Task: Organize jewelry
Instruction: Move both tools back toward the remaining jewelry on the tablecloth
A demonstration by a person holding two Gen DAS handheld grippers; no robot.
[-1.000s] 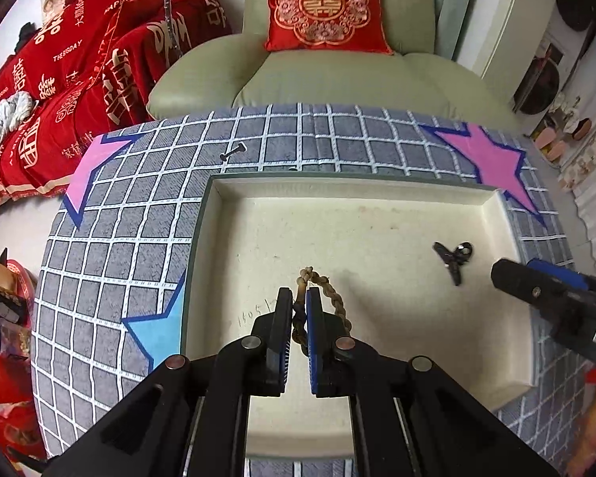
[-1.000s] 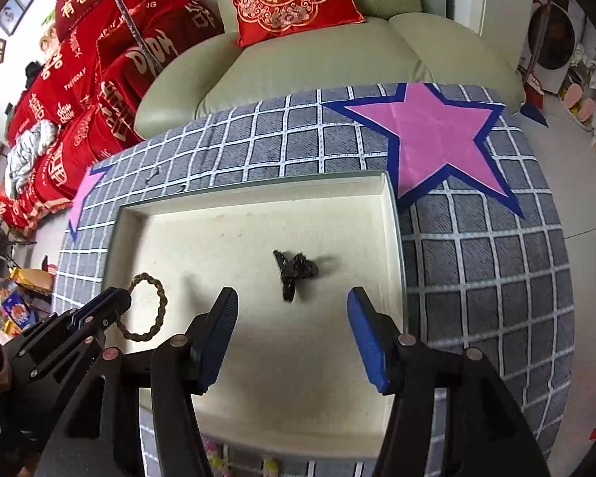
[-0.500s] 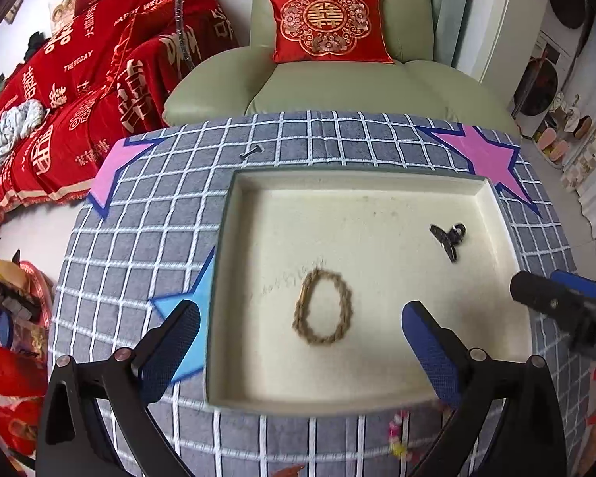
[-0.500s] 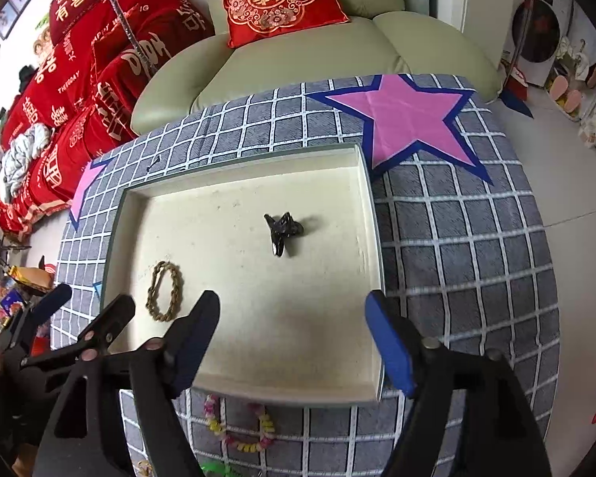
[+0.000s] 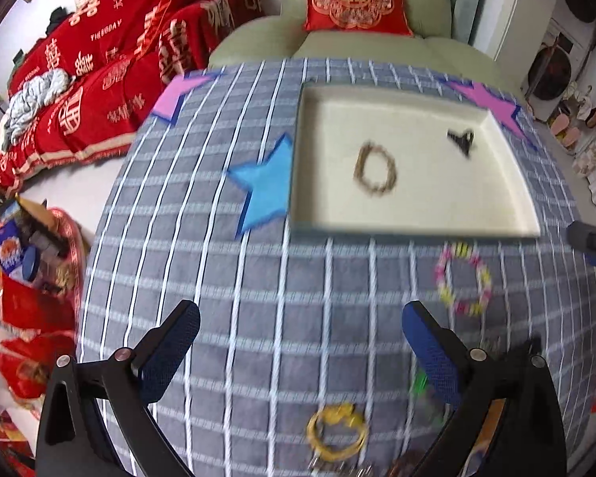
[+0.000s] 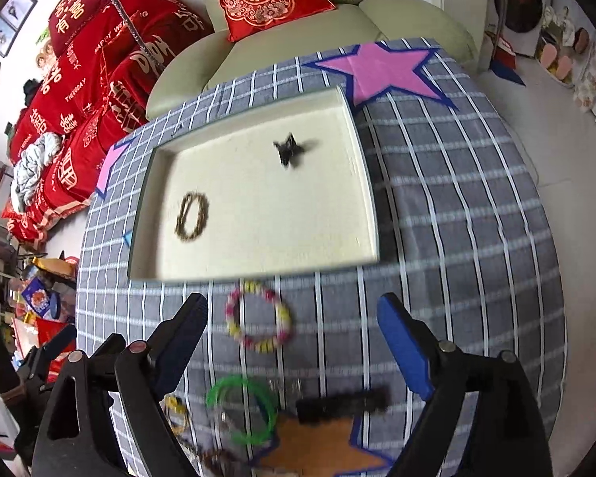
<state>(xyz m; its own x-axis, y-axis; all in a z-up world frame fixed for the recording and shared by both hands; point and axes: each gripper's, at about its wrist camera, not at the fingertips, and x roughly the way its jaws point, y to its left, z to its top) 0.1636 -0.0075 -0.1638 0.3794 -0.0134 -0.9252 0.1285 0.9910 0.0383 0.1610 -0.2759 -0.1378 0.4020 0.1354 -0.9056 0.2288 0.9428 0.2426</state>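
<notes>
We are hovering both claws over the bench (image 6: 476,206), short of the near rim of the cream tray (image 6: 361,183), and both are empty. The left claw (image 5: 298,349) is standing fully spread with only checked cloth between its pads; the right claw (image 6: 294,342) is also spread, its jaws having just been opening, and nothing is gripped. Inside the tray, the braided brown bracelet (image 6: 192,216) and the black hair clip (image 6: 288,149) are already lying apart from each other. The pieces not yet sorted are lying on the cloth outside the tray: the pink-and-yellow beaded bracelet (image 6: 258,318), the green bangle (image 6: 242,413), the gold bracelet (image 5: 335,431) and a dark bar-shaped clip (image 6: 341,403) (blurred, so we cannot identify it further). We are judging the beaded bracelet the likeliest next pickup: it is lying flat, just ahead of the right claw and almost centred between its fingers, whereas it is sitting off to the right of the left claw. The right hand is therefore the nearer one.
</notes>
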